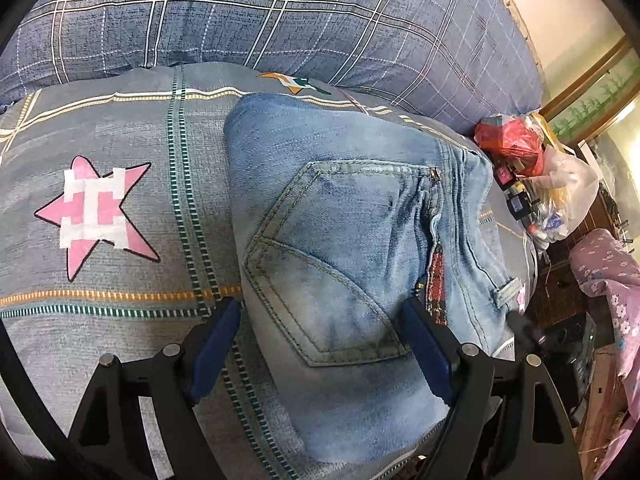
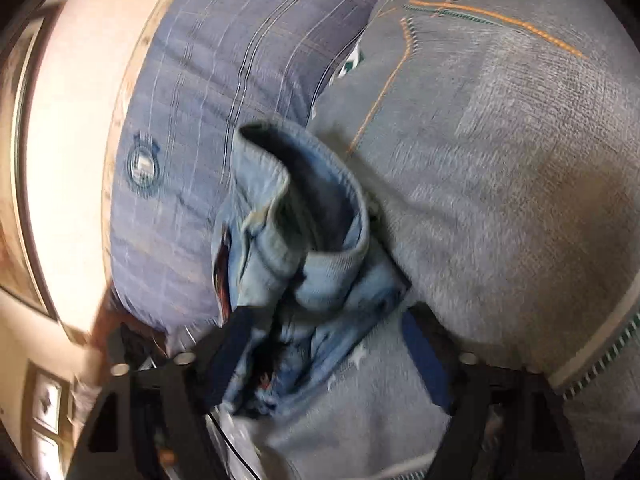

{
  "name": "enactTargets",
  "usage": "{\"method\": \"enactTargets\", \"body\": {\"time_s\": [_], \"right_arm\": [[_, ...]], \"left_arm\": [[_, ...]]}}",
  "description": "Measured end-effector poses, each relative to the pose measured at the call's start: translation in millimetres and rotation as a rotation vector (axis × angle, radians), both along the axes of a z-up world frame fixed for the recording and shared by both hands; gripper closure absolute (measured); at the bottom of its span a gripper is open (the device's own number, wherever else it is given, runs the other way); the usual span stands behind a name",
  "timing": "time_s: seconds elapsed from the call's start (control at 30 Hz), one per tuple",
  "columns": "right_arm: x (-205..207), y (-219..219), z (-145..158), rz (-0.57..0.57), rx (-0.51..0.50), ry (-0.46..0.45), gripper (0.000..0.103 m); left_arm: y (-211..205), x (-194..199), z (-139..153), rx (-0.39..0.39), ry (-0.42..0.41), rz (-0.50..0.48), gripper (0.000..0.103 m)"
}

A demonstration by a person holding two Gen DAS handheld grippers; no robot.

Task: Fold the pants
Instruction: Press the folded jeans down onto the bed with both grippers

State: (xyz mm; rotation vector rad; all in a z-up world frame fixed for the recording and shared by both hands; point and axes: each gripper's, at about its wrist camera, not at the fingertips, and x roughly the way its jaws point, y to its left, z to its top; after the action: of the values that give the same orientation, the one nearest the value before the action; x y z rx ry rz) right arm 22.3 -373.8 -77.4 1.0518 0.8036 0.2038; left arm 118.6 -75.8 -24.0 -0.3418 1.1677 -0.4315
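Observation:
The light blue jeans (image 1: pixel 344 240) lie folded in a compact stack on the grey patterned bedcover (image 1: pixel 120 140), back pocket facing up. My left gripper (image 1: pixel 320 316) is open, its blue-padded fingers (image 1: pixel 216 344) straddling the near end of the folded jeans just above the fabric. In the right wrist view the waistband edge of the jeans (image 2: pixel 304 216) bulges open between my right gripper's fingers (image 2: pixel 236 344). My right gripper (image 2: pixel 326 340) is open around that edge; the view is blurred.
A blue plaid pillow (image 1: pixel 280 20) lies behind the jeans. Red and clear plastic bags (image 1: pixel 532 168) with small items sit off the bed's right side, next to purple floral cloth (image 1: pixel 612 280). The wall (image 2: pixel 72 140) is at the left of the right view.

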Motion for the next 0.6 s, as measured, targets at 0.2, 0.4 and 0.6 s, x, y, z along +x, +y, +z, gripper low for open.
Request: {"method": "enactTargets", "body": {"time_s": [0.2,0.4,0.6], "right_arm": [[18,-6,1,-0.04,0.043,-0.047,0.001],[47,-11,3,0.001,0.051,-0.047,0.001],[91,-1,12,0.171,-0.051,-0.036,0.001]], "left_arm": [[-1,8,-2,-0.011,0.004,0.007,0.02],[-5,21,-6,-0.007,0.017,0.001,0.02],[-2,36,-9,-0.022,0.036,-0.012,0.02]]}}
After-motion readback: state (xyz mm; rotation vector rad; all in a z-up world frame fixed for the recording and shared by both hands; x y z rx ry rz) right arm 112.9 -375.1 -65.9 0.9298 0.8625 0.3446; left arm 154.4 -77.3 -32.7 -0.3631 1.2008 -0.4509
